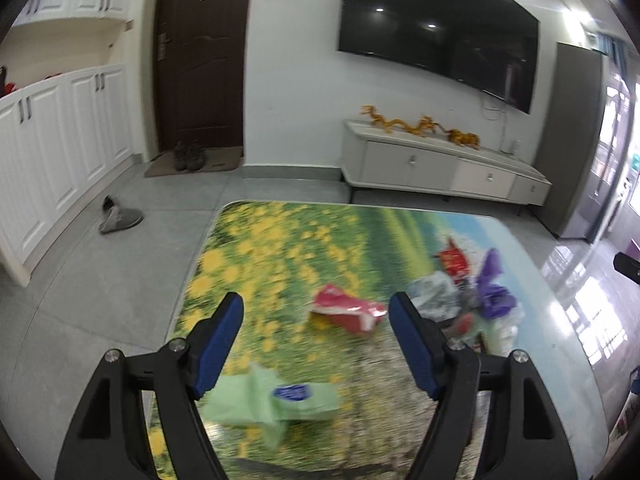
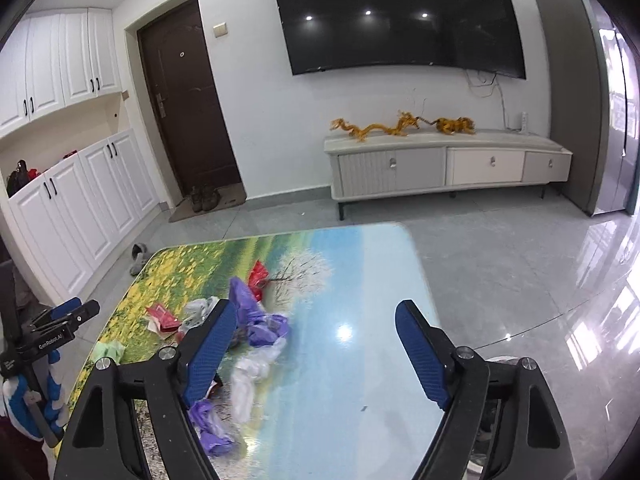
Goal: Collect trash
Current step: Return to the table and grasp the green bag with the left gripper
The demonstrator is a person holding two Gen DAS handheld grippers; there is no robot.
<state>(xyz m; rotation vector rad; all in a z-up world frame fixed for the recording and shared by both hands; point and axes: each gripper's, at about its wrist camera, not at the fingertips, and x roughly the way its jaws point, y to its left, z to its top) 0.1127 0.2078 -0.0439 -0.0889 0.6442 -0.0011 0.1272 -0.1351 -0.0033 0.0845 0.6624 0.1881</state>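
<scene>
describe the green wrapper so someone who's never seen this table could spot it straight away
Start at the table printed with a flower meadow and sky. On its yellow-flower end, nearest the left gripper, lies a crumpled pale green wrapper by itself. It is the only green piece, with a small blue label, apart from the red wrapper and purple bags.

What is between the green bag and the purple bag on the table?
A crumpled red wrapper lies between the green bag and the purple bag, seen in the left wrist view.
</scene>
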